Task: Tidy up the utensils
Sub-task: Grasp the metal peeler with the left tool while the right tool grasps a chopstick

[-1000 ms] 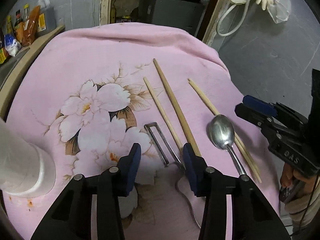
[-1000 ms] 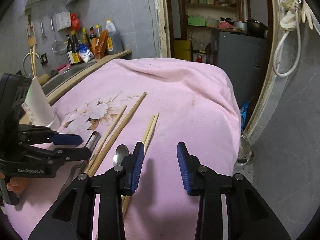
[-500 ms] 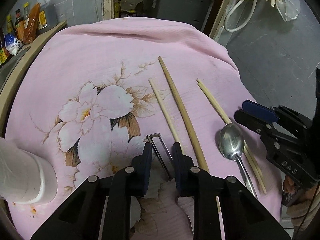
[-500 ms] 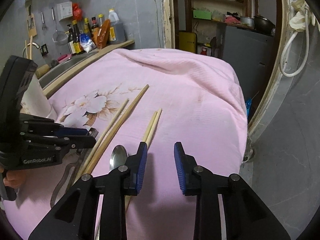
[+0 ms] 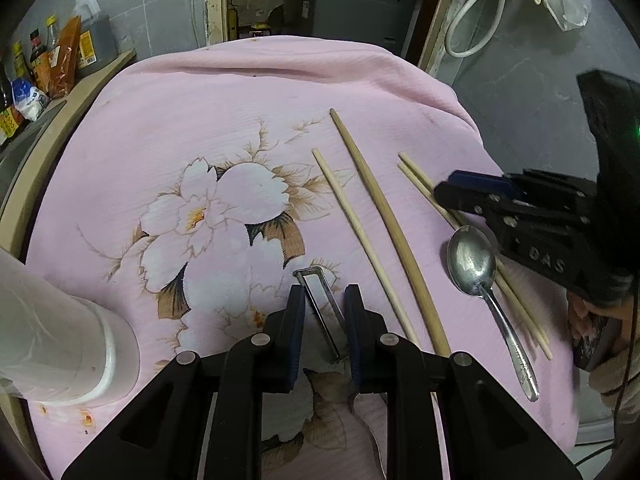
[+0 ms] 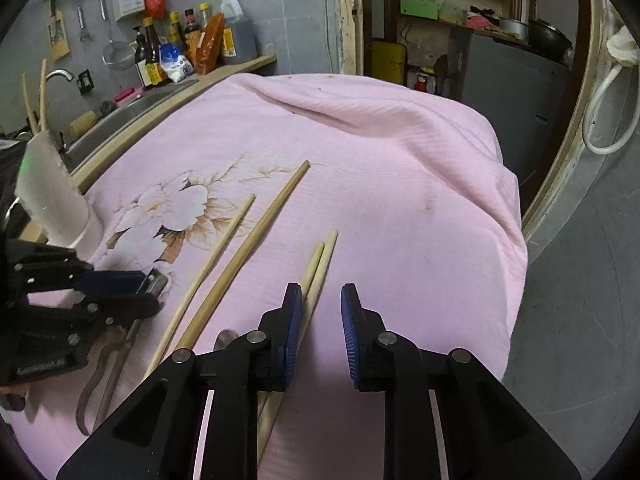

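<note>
Utensils lie on a pink flowered cloth [image 5: 200, 112]. A metal peeler [image 5: 320, 304] sits between the jaws of my left gripper [image 5: 323, 294], which are narrowed around its head and about touching it. To its right lie a thin chopstick [image 5: 352, 224], a thicker stick [image 5: 384, 220], a steel spoon [image 5: 472, 264] and a pair of chopsticks [image 6: 320, 264]. My right gripper [image 6: 322, 304] is open, low over the pair, its left finger [image 6: 294, 312] beside them. It also shows in the left wrist view [image 5: 480, 192].
A white cup-like holder [image 5: 48, 336] stands at the near left of the table. Bottles and packets [image 6: 188, 48] line a counter by a sink at the far left. The cloth's right edge drops to a grey floor [image 6: 580, 280].
My left gripper has narrowed from wide open and moved onto the peeler's head. My right gripper has moved forward and down over the pair of chopsticks.
</note>
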Available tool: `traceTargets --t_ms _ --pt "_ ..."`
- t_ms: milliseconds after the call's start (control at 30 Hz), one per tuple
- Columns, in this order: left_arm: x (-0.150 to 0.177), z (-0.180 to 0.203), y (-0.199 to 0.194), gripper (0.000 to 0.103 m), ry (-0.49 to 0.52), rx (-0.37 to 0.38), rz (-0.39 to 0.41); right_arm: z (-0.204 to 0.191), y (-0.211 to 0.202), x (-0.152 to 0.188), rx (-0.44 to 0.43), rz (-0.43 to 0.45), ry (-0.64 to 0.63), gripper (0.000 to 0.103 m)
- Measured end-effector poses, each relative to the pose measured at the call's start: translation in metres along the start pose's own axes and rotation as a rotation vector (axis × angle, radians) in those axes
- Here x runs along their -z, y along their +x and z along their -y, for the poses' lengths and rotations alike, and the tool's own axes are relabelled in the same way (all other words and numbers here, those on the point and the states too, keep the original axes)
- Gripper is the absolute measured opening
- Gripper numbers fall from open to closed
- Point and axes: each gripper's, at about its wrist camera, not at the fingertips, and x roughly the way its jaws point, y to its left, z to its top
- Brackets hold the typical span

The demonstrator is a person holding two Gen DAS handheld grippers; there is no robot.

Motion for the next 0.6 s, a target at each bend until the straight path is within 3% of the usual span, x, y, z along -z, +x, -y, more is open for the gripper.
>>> traceTargets --t_ms 400,500,600 --pt "-0.008 0.013 0.009 0.017 0.082 -0.055 -0.056 0.003 0.028 -0.025 0.033 -0.12 0.007 0.014" --pt "-0.007 0.009 0.009 0.015 0.054 -0.043 -0.048 0.008 0.027 -0.025 0.027 -0.117 0.042 0.004" --pt "-0.001 0.003 0.005 0.012 0.036 -0.008 -0.024 0.011 0.012 -0.018 -0.015 -0.066 0.087 0.003"
